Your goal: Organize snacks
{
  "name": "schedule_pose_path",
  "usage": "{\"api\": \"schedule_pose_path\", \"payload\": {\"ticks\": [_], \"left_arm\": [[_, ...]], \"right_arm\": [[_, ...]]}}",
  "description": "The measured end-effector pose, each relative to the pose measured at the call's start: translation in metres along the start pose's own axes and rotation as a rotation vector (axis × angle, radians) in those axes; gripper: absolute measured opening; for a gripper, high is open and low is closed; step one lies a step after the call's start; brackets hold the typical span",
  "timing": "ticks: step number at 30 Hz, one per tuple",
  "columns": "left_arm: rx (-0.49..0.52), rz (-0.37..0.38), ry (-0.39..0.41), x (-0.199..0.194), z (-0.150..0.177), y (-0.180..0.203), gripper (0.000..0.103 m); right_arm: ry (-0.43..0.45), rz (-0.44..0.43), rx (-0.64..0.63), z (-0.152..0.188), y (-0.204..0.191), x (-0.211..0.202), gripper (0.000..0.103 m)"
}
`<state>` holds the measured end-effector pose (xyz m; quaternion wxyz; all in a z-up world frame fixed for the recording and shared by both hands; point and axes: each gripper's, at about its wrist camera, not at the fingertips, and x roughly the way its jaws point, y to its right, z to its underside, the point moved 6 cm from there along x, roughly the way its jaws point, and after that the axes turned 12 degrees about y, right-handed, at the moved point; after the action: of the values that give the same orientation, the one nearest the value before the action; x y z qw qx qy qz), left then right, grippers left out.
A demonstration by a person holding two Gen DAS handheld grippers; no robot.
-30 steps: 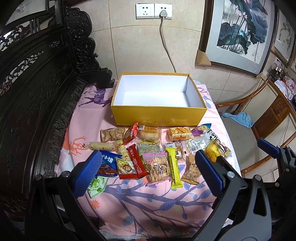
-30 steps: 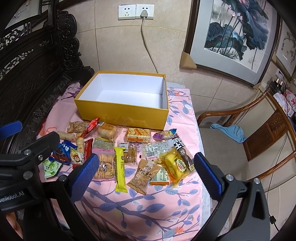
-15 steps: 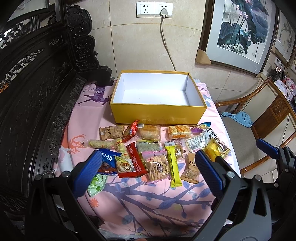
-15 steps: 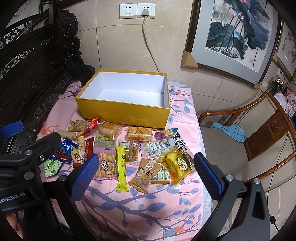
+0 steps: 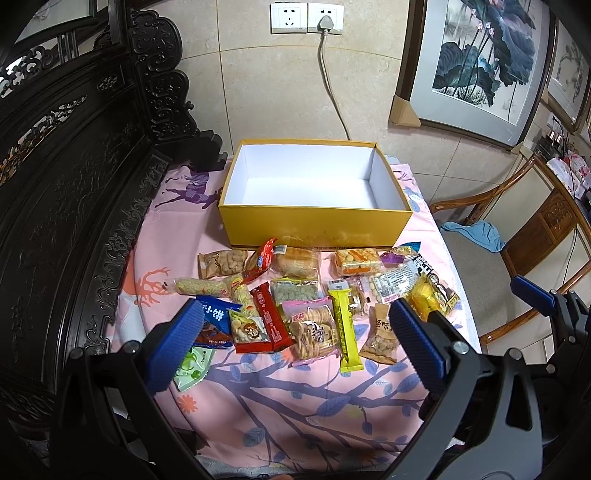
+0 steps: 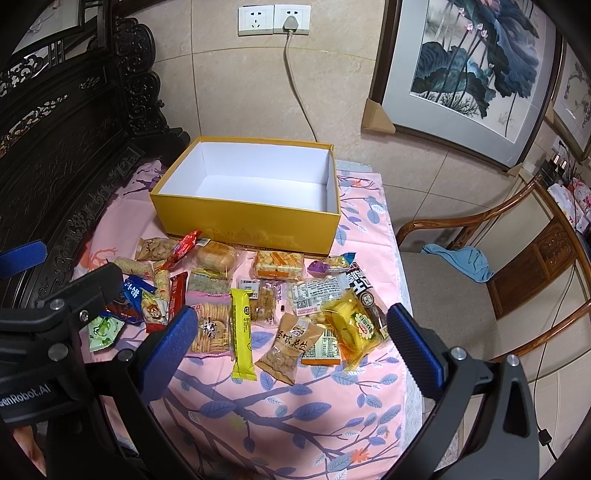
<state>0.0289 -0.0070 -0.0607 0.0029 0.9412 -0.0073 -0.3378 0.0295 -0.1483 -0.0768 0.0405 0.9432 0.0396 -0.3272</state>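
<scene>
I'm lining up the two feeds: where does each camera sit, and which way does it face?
Left wrist: on the left tongs, above the near table edge, facing the yellow box; the right tongs' blue tip shows far right.
Right wrist: on the right tongs, further right, same heading; the left tongs show far left.
Shared: box, snacks, wall socket.

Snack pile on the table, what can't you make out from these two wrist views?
- Blue packet: partly behind the left gripper finger, left view.
- Green packet: partly covered by the left gripper's body, right view.
- Orange packet: mostly under neighbouring packets.
- Small label print: too small to read.
</scene>
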Motion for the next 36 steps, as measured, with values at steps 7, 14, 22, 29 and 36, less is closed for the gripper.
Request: {"api": "schedule_pose_path", "payload": {"ticks": [7,14,22,29,36], "left_arm": [[0.000,0.000,-0.005,0.000,0.001,0.001,0.101],[-0.001,0.000,-0.007,0.001,0.001,0.000,0.101],[-0.004,-0.005,-0.007,0.001,0.002,-0.002,0.101],[-0.055,-0.058,-0.032,0.020,0.000,-0.038,0.101],[-0.045,-0.166,-0.057,0.053,0.021,-0.077,0.101]], "right_arm": [[-0.002,-0.001,0.000,0.001,0.000,0.000,0.102],[-0.005,-0.002,0.001,0.003,0.000,-0.001,0.102],[-0.009,-0.001,0.002,0.003,0.001,0.001,0.102],[-0.053,0.032,0.066,0.007,0.029,0.015,0.102],[-0.102,0.006,0.115,0.031,0.063,0.040,0.102]]}}
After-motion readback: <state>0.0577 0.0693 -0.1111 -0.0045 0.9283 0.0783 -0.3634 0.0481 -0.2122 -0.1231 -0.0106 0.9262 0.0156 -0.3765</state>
